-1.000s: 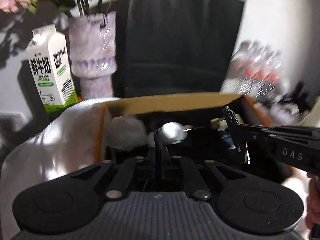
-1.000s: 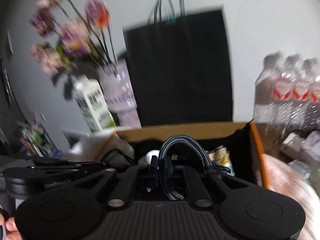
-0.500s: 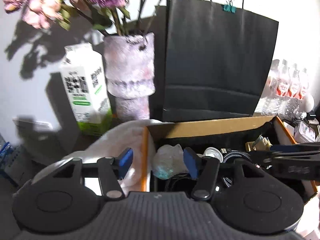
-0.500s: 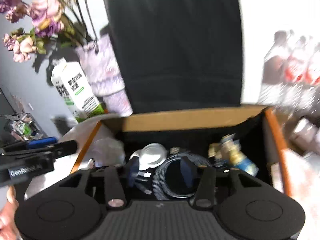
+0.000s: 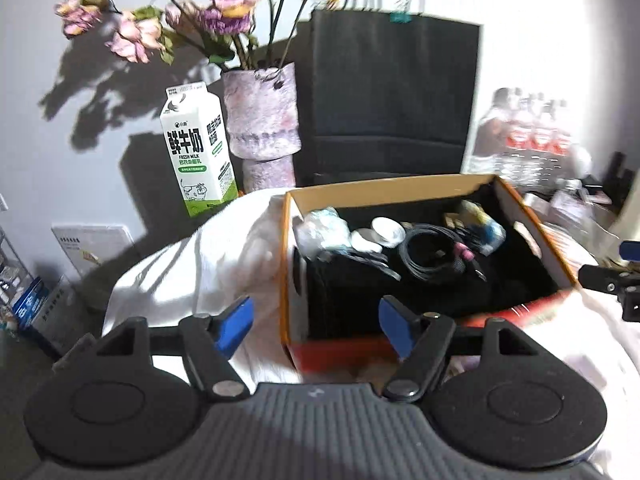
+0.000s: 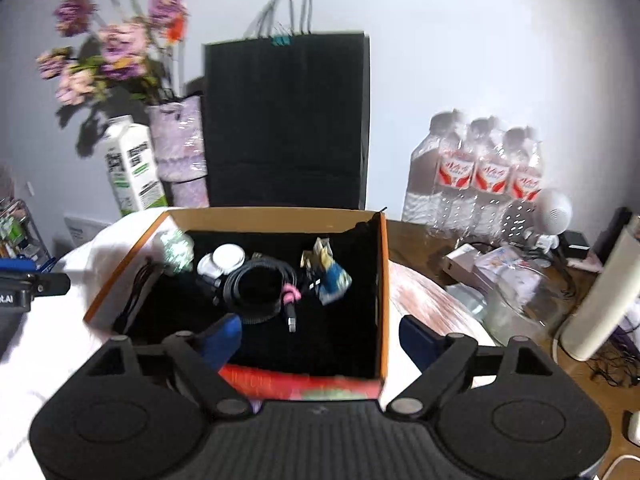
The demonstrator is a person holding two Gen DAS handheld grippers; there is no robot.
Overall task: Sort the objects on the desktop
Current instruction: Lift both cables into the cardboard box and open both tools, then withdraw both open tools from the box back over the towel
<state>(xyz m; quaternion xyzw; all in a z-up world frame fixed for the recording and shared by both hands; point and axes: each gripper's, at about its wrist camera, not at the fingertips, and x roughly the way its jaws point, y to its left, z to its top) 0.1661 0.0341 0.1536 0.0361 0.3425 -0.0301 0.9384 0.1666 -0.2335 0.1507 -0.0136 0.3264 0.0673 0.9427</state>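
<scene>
An open cardboard box (image 5: 384,190) (image 6: 276,213) with a black lining and an orange rim stands on a white cloth. Inside lie a coiled black cable (image 5: 434,250) (image 6: 260,286), a white round item (image 5: 386,230) (image 6: 228,258), a crumpled clear wrapper (image 5: 320,226) (image 6: 176,250) and a small blue and yellow packet (image 5: 486,226) (image 6: 332,274). My left gripper (image 5: 314,326) is open and empty, in front of the box's near left corner. My right gripper (image 6: 320,338) is open and empty, in front of the box's near wall.
A milk carton (image 5: 196,152), a vase of flowers (image 5: 262,120) and a black paper bag (image 5: 392,92) stand behind the box. A pack of water bottles (image 6: 476,172), a white speaker (image 6: 554,208) and loose items sit on the wooden table at the right.
Both grippers opened and pulled back up from the box. The braided cable that the right gripper held and the white item from the left gripper now lie in the box.
</scene>
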